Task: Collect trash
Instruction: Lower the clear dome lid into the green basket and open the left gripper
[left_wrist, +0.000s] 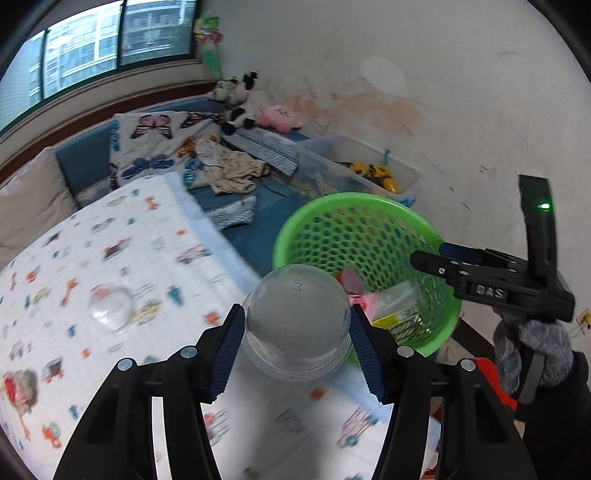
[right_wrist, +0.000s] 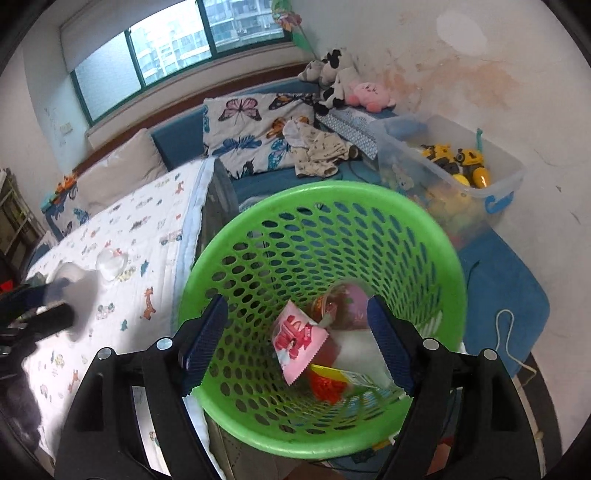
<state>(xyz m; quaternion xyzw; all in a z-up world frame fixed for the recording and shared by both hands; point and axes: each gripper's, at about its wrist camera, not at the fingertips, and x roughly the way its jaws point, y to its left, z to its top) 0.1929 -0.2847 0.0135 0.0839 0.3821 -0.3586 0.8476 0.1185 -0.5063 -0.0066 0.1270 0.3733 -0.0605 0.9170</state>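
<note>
The left gripper is clamped on a clear plastic cup, held above the patterned bed cover just beside the green basket. The right gripper hangs with jaws apart and nothing between them over the basket's mouth, where a pink wrapper and other trash lie. A second clear cup rests on the cover.

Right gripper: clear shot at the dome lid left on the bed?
Probably not directly. The right gripper is open and empty over the green basket; the clear dome lid lies across the bed, with the left gripper, shut on a clear cup, between them.
</note>
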